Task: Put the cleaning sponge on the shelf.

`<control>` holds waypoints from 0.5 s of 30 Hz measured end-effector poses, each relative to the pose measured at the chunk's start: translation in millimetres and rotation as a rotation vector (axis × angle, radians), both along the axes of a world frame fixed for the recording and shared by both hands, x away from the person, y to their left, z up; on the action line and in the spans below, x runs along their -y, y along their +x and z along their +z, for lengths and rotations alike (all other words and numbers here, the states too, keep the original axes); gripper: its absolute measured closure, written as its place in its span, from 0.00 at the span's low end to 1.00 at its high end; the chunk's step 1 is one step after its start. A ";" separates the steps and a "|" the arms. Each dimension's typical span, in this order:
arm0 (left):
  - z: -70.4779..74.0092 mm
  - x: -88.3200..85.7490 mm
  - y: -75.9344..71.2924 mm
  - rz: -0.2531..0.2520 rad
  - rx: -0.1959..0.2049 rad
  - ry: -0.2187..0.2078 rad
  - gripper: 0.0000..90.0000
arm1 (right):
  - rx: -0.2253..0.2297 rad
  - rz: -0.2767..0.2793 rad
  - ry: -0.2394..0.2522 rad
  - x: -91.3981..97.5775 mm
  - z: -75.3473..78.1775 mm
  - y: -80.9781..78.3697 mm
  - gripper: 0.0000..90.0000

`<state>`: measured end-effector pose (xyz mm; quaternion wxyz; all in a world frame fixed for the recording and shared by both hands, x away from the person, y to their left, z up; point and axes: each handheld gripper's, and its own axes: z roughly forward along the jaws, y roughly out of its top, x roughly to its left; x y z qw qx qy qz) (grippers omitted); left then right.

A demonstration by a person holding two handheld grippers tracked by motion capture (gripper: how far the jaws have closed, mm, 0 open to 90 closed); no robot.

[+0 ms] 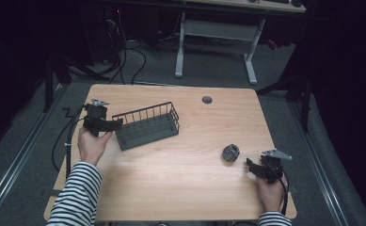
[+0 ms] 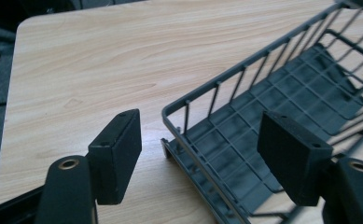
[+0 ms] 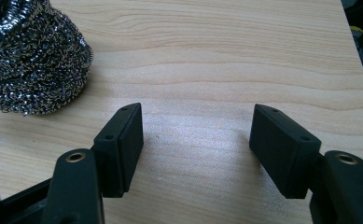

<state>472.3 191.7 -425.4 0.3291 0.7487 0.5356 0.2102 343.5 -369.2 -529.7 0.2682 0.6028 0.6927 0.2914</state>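
Over at the left of the high view, the left gripper (image 1: 116,124) sits at the near-left end of a dark wire basket (image 1: 147,126), held by a hand (image 1: 93,143) in a striped sleeve (image 1: 76,195). The basket lies left of centre on the wooden worktop (image 1: 185,188), its long side running up toward the right of the frame.

In the left gripper view, the jaws stand apart and straddle the basket's corner (image 2: 170,112): one pad (image 2: 116,154) is outside the wire wall over bare wood, the other (image 2: 291,156) hangs over the slatted floor inside. Neither pad presses on the wire, so nothing is clamped.

Further right in the high view, a small round cable hole (image 1: 207,100) marks the worktop's far edge. Lower right of centre lies a steel-wool scourer (image 1: 230,152), a dark, shiny ball well apart from the basket.

At the lower right, the right gripper (image 1: 248,164) lies just beside the scourer, its jaws pointing toward it. In the right gripper view the jaws stand apart over bare wood, with the scourer (image 3: 30,56) at the upper left of the frame, beyond the left pad (image 3: 123,147) and not between them.
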 end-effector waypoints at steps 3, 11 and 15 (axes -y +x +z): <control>-7.4 -0.6 6.1 0.017 -0.029 0.011 0.35 | 0.000 0.000 0.000 0.0 0.0 0.0 0.39; -16.0 4.3 10.6 0.004 -0.039 0.033 0.47 | 0.000 0.001 0.001 0.0 0.0 -0.1 0.39; -19.1 7.5 12.5 0.010 -0.042 0.038 0.52 | 0.000 0.000 0.001 -0.1 0.0 -0.1 0.39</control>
